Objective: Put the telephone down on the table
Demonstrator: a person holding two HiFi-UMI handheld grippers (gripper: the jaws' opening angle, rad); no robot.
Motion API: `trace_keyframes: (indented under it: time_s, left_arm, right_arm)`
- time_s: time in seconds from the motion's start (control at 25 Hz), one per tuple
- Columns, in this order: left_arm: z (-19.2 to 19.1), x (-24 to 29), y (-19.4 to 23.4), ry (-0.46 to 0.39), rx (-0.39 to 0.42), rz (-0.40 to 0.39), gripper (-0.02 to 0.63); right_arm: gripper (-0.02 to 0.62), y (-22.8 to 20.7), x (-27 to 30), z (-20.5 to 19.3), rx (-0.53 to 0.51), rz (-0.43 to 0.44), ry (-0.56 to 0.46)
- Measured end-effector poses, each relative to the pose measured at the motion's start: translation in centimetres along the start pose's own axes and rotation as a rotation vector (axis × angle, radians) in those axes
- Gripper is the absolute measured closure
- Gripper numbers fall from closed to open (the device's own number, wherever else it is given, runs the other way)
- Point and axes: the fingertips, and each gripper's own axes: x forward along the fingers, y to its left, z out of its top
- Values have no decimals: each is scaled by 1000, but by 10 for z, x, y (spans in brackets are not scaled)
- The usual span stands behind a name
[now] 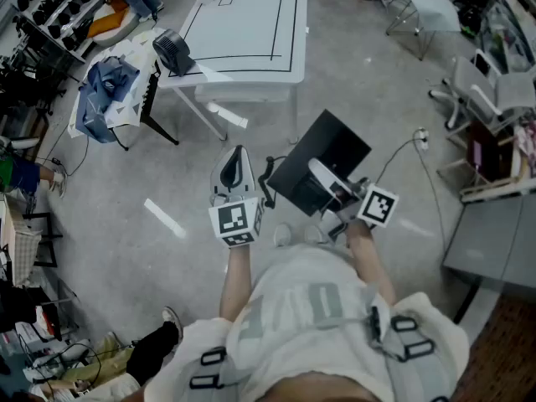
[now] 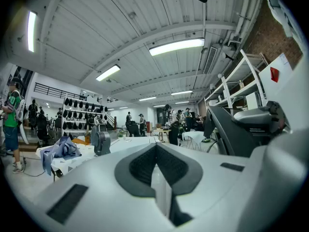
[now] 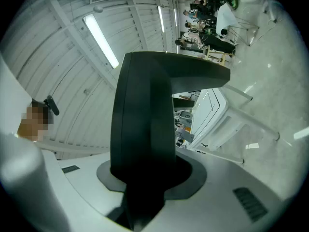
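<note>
The right gripper [image 3: 145, 180] clamps the flat, black plastic telephone [image 1: 337, 147] by one edge, seemingly stiff, smooth and pivot-prone; the left gripper [image 2: 157, 178] is closed, empty.

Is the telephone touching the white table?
Apart. The head view shows the telephone clamped in the right tool, with bare floor between it and the table.
</note>
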Motion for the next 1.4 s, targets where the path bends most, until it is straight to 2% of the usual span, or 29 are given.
trace_keyframes:
  time_s: [0.56, 0.76, 1.0, 1.2, 1.4]
  left_arm:
    - [-14, 13, -5, 6, 4, 1, 600]
    - [-3, 16, -30, 6, -2, 45, 600]
    - [-11, 15, -19, 1, -31, 110, 599]
    - [-7, 49, -4, -31, -47, 135, 599]
    - [5, 97, 22, -59, -64, 121, 599]
  right_arm:
    - [445, -18, -4, 0, -2, -6, 11]
    - [445, -17, -33, 24, 9, 9, 31]
    - [445, -28, -39, 31, 34, 14, 47]
    - [445, -38, -25, 56, 15, 43, 45]
    - [445, -52, 10, 83, -13, 36, 26]
